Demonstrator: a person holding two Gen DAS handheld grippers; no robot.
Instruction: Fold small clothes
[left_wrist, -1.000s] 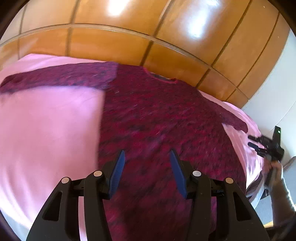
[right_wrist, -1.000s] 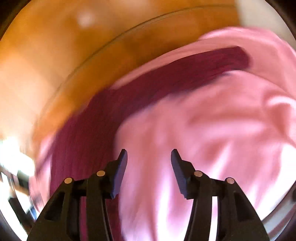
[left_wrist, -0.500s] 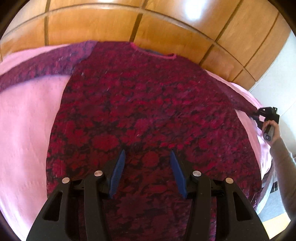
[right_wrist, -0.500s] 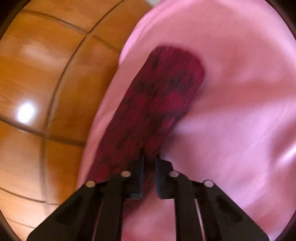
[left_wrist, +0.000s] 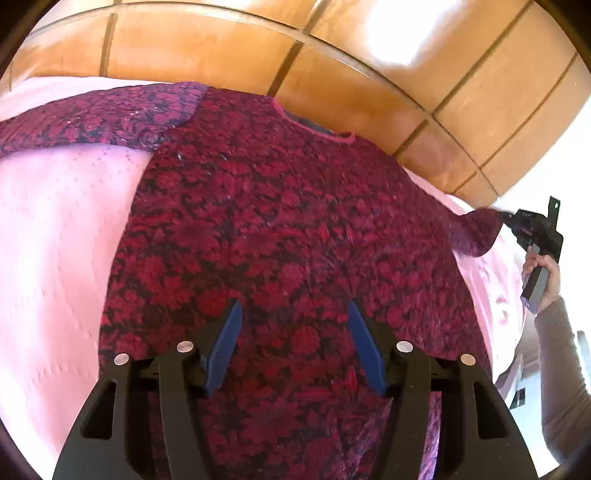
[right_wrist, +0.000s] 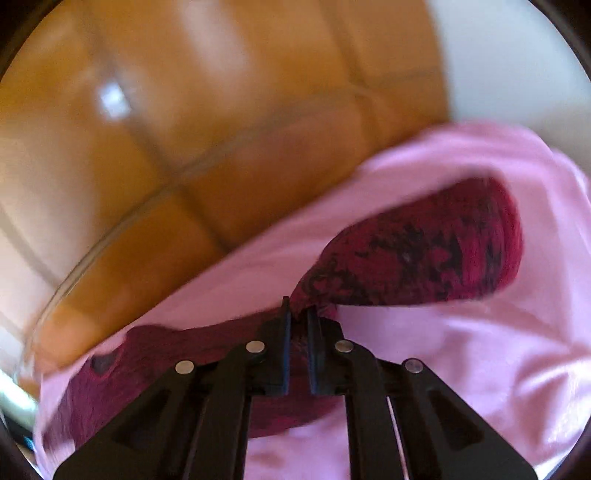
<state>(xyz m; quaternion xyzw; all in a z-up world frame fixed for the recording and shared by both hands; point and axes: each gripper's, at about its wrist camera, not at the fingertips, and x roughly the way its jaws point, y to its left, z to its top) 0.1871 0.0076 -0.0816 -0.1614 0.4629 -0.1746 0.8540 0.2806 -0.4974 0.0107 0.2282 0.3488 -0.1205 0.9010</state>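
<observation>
The sweater (left_wrist: 280, 236), a dark red knit with a black flowered pattern and a pink-edged neckline, lies spread flat, front or back up I cannot tell, on a pink bedspread (left_wrist: 55, 258), its neck toward a glossy wooden headboard (left_wrist: 229, 48) at the far side. One sleeve (left_wrist: 92, 118) stretches out flat across the pink cloth to the left of the left wrist view, level with the shoulders. The other sleeve (right_wrist: 424, 258) is lifted off the bed at its end: in the right wrist view the cuff end bunches where the cloth is pinched and the rest of it fans out up and to the right over the bedspread, blurred. The right gripper (right_wrist: 297, 314) has its jaws closed on that sleeve, the fabric squeezed in the narrow slot between the two black fingers; the same gripper shows small at the right edge of the left wrist view (left_wrist: 517, 221), held by a hand (left_wrist: 546, 273) in a grey-brown sleeve, with the knit drawn out to a rounded flap at its tip. The left gripper (left_wrist: 293, 310) hangs over the lower middle of the sweater body, its blue-faced fingers (left_wrist: 225, 343) set well apart, roughly half spread; its jaws have just been opening further, and nothing is caught between them, the knit only lying underneath. Beyond the bed to the right is a pale wall (left_wrist: 554, 140)
</observation>
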